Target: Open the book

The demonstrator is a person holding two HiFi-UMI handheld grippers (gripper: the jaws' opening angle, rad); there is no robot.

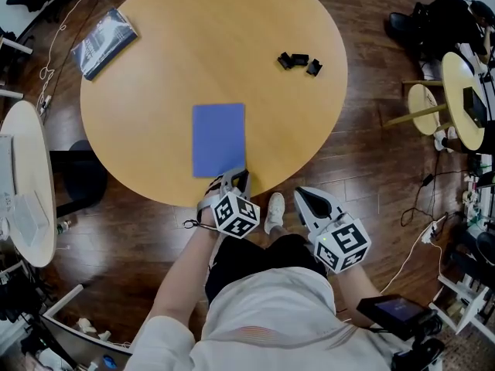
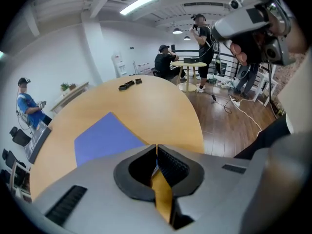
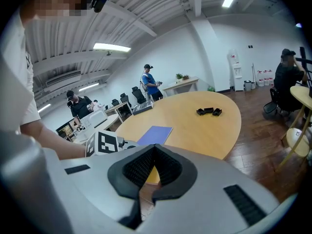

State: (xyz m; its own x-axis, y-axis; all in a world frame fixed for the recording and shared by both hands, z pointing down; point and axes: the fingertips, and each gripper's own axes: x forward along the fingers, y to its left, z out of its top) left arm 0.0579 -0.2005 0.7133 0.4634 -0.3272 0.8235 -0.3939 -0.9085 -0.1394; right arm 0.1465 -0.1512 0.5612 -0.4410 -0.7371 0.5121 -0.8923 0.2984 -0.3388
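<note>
A closed blue book (image 1: 218, 139) lies flat on the round wooden table (image 1: 255, 22), near its front edge. It also shows in the left gripper view as the blue book (image 2: 105, 135) and in the right gripper view as the blue book (image 3: 155, 134). My left gripper (image 1: 238, 178) hovers at the table's rim, just at the book's near right corner, jaws shut with nothing between them (image 2: 156, 146). My right gripper (image 1: 305, 196) is off the table, over the floor to the right, also shut and empty (image 3: 155, 147).
Small black pieces (image 1: 298, 61) sit at the table's far right. A dark flat packet (image 1: 104, 42) lies at its far left. A white round table (image 1: 27, 184) stands to the left, small tables and stools (image 1: 425, 107) to the right. People stand and sit in the room.
</note>
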